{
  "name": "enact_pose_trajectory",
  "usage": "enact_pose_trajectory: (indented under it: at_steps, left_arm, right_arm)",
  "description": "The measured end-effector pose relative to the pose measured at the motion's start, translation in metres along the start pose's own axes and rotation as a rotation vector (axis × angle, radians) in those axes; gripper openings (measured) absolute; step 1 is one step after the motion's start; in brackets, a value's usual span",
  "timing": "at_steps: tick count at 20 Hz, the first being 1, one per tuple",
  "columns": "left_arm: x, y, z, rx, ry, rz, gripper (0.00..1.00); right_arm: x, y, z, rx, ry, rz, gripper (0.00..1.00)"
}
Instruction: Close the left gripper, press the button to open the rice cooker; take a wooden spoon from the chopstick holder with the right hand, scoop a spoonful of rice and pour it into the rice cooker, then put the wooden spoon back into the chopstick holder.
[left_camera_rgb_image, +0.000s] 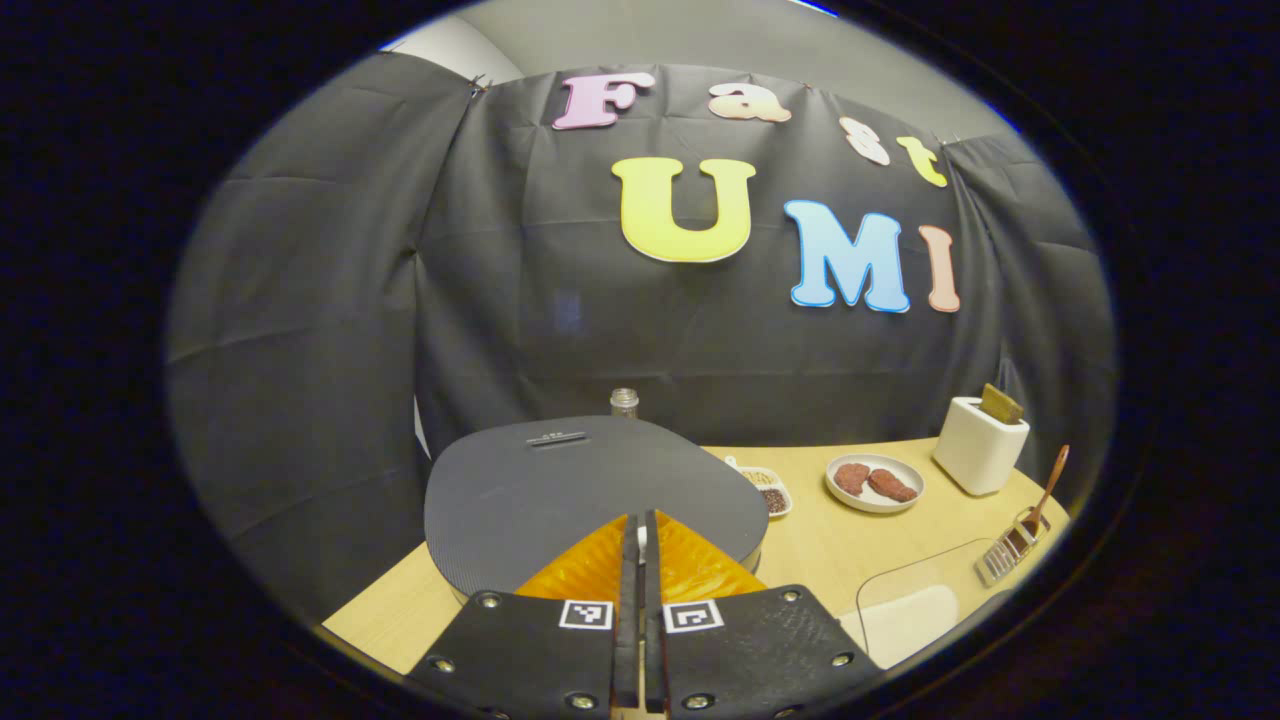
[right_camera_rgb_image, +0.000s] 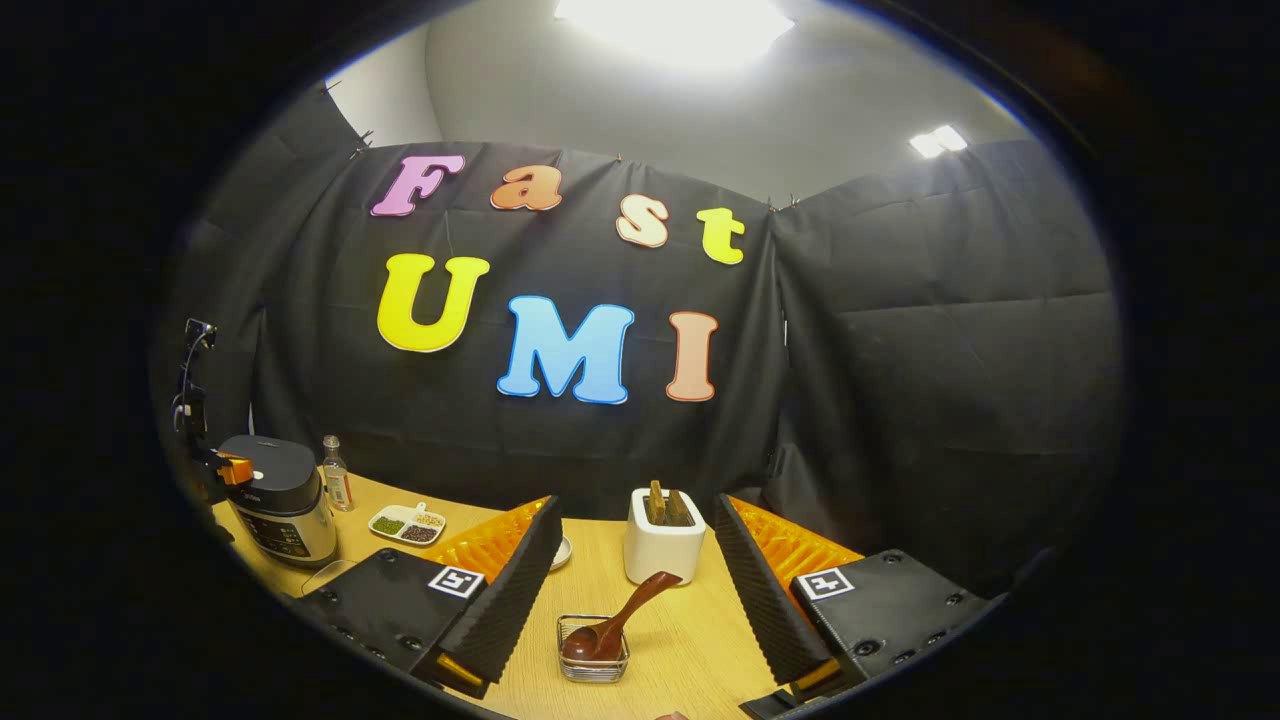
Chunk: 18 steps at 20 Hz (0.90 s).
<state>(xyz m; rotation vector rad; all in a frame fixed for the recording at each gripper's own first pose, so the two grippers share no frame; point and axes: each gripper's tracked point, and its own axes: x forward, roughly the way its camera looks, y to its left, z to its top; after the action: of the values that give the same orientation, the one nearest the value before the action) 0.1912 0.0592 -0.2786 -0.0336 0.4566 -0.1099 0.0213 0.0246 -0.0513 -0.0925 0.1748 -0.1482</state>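
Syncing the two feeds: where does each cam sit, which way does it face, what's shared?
Left gripper view: rides the left gripper, jaws shut, just above the closed rice cooker, facing the booth wall.
Right gripper view: rides the right gripper, jaws open, aimed at the wooden spoon in its wire holder.
Shared: rice cooker, spoon, white toaster, divided dish, table.

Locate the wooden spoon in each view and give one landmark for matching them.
Left gripper view: the wooden spoon is at the far right, its handle rising from the chopstick holder.
Right gripper view: the spoon is at bottom centre, between the open right tool's fingers.
Shared landmark: the white toaster, just behind the spoon.
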Motion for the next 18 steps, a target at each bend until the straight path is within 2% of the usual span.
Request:
enact_pose_trajectory:
  at_steps: [4, 5, 10, 14, 18]
  left_arm:
    - [0.003, 0.0, -0.011, -0.041, 0.018, 0.01, 0.05]
    - [0.003, -0.001, -0.014, -0.034, 0.031, 0.016, 0.03]
    - [-0.01, -0.001, 0.011, -0.034, -0.014, 0.052, 0.0]
    - [-0.036, 0.002, 0.077, 0.014, -0.156, 0.094, 0.02]
    - [-0.073, 0.002, 0.125, -0.011, -0.253, 0.113, 0.0]
  right_arm:
    - [0.003, 0.002, -0.001, 0.007, 0.001, 0.012, 0.98]
    - [0.003, 0.002, -0.002, 0.013, 0.004, 0.019, 0.98]
    - [0.005, -0.004, 0.001, 0.036, -0.006, 0.039, 0.98]
    - [0.011, -0.011, 0.002, 0.062, -0.006, 0.062, 0.98]
    - [0.021, -0.015, -0.006, 0.092, 0.01, 0.099, 0.98]
